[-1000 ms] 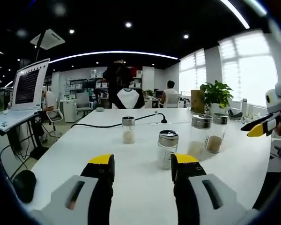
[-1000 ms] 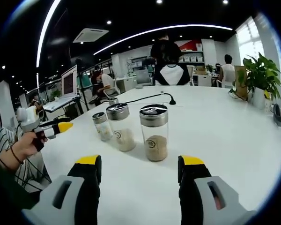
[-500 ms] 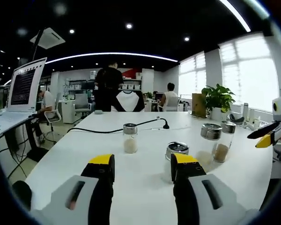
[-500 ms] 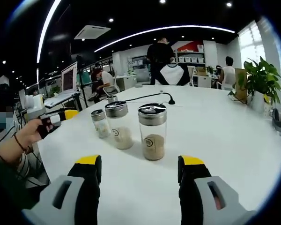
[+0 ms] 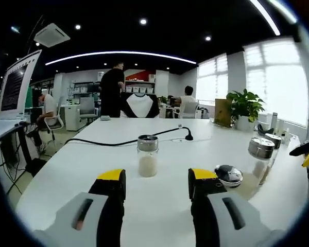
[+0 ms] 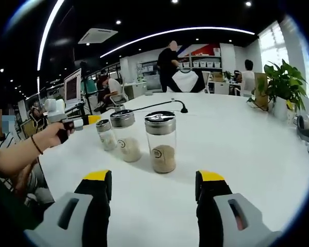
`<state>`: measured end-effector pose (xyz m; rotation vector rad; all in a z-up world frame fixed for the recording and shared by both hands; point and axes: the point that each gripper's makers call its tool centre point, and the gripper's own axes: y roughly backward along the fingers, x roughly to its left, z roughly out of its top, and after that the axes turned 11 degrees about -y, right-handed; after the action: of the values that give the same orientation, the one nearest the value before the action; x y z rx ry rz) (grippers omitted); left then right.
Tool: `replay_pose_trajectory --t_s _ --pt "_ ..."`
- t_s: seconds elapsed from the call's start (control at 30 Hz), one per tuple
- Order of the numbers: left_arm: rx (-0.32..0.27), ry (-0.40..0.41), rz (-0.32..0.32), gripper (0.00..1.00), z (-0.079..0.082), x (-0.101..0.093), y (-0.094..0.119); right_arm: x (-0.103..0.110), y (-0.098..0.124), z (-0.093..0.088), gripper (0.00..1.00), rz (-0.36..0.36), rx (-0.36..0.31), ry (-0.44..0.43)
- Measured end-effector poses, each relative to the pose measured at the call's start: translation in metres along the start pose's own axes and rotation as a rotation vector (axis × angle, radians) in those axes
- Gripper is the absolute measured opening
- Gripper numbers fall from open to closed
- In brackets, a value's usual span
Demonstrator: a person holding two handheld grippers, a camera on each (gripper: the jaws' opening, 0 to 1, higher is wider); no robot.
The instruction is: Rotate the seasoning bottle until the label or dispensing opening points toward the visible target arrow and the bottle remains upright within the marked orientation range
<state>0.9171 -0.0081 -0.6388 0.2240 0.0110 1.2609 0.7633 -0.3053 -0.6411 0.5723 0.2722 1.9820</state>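
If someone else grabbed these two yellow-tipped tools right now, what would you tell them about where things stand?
Left gripper: open, holding nothing, low over the white table; a small seasoning bottle stands upright just ahead of it.
Right gripper: open, holding nothing, facing three upright bottles in a row; the nearest bottle has a round label facing the camera.
The left gripper also appears at the left of the right gripper view, in the person's hand.
Done: nothing yet; no bottle is gripped.
Left: grip a bottle and turn it, keeping it upright. I cannot see a target arrow in either view.

Both tongs gape, nothing between them — left, right.
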Motion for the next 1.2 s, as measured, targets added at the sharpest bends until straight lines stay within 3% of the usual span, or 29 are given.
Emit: replay_pose_trajectory --t_s 0.5,0.77,1.2 --pt "0.077 -0.045 -0.035 0.54 -0.022 0.012 -0.064 -0.004 0.001 0.001 0.66 -0.011 -0.002 -0.012" --pt "0.069 -0.02 -0.045 0.55 -0.023 0.013 -0.091 -0.011 0.004 0.0 0.66 -0.028 0.0 -0.015" --pt "0.088 0.009 -0.028 0.53 -0.029 0.02 -0.116 -0.016 0.006 0.0 0.65 -0.037 0.001 -0.018"
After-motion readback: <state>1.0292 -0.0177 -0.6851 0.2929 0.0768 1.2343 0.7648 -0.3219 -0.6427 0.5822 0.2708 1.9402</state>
